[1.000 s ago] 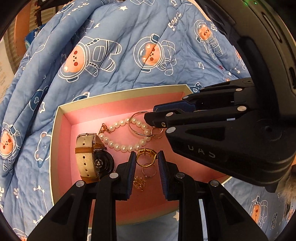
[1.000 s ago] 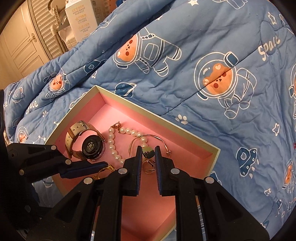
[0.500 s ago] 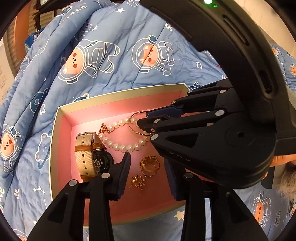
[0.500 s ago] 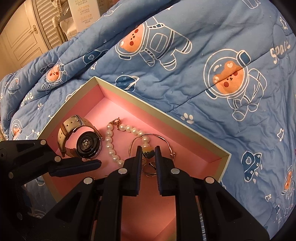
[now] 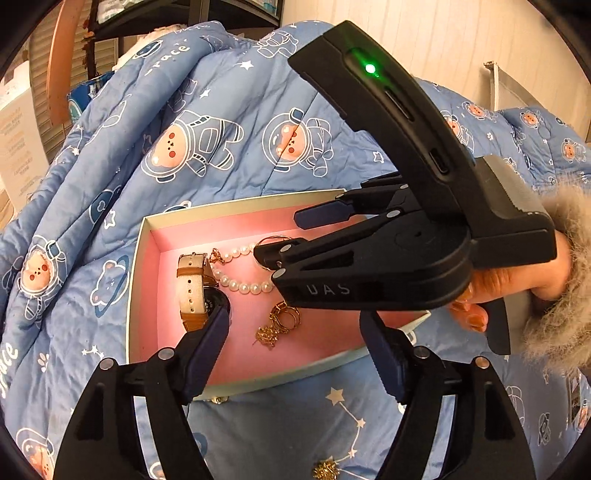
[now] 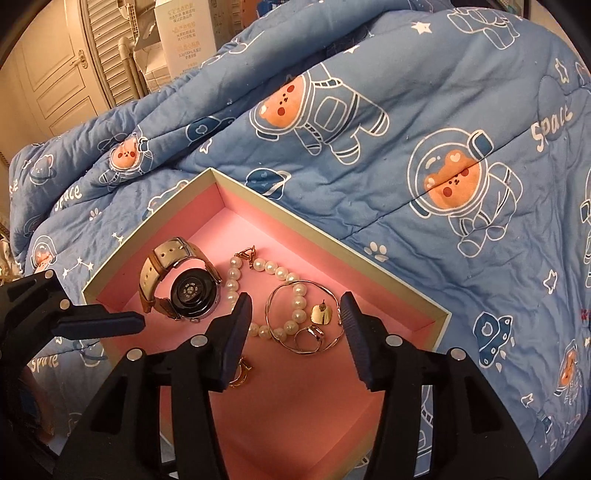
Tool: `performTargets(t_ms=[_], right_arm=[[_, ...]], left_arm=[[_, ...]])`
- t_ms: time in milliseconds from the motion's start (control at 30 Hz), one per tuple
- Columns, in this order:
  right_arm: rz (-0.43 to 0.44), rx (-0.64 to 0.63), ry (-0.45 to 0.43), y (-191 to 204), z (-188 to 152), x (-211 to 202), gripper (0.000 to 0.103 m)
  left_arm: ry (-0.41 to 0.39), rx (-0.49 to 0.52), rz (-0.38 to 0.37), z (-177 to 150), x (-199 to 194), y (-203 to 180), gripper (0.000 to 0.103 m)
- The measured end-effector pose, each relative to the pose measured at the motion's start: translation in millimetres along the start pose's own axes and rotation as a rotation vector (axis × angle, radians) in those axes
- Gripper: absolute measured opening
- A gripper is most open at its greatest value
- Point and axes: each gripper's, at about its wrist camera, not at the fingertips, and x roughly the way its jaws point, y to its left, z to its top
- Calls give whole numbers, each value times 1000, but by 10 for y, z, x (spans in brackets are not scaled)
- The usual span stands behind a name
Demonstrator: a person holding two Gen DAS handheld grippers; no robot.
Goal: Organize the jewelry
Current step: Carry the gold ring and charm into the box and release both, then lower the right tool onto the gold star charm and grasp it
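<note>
Near the box's [image 6: 334, 246] far edge, your right gripper [image 6: 295, 325] is opening over the tiny, light, slippery gold earring [image 6: 320, 314]; pinch its flat face.

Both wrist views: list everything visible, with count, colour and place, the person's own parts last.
box: one, pink inside with a cream rim, on the quilt
watch: one, beige strap, dark case back up, left part of the box
pearl bracelet: one, white, middle of the box
bangle: one, thin gold wire, lying over the pearls
earring: one, gold square stud, inside the bangle's loop
ring: one, gold, beside the earring
gold rings: small cluster, near front of the box
gold charm: one, by that cluster
gold piece: one, on the quilt outside the box
quilt: one, blue, astronaut bears
cartons: pale, behind the quilt
left gripper: black, jaws opening, empty
right gripper: black, jaws opening, above the bangle
hand: one, furry cuff, holding the right gripper
</note>
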Motion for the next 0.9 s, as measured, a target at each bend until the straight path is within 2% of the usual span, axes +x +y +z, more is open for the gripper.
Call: performTargets(t_ms=[100,167,300,567,700,900], right_arm=[[-4,1,-36,10,-45,-148,59],[-3,8,-69,25,-113,-281,71],[-3,33,-113,63,-332,-534,71],[29,119,-166,178,-787,-882,71],[54,145,-159,273,-955,-911,71],[61,115,-139,519,-1160,-861,71]], left_arm=[[-32,-13,-13,-96,-183,-23,86],[-53,-25,-4,-172,-284,-18,89],[-84,-65,17,-347,-450,22,94],[-79,-158,89,-752,-671,181,95],[-73,-207,98,-923,-733,252,95],[-71,-225,139,-1116,-815,270,95]])
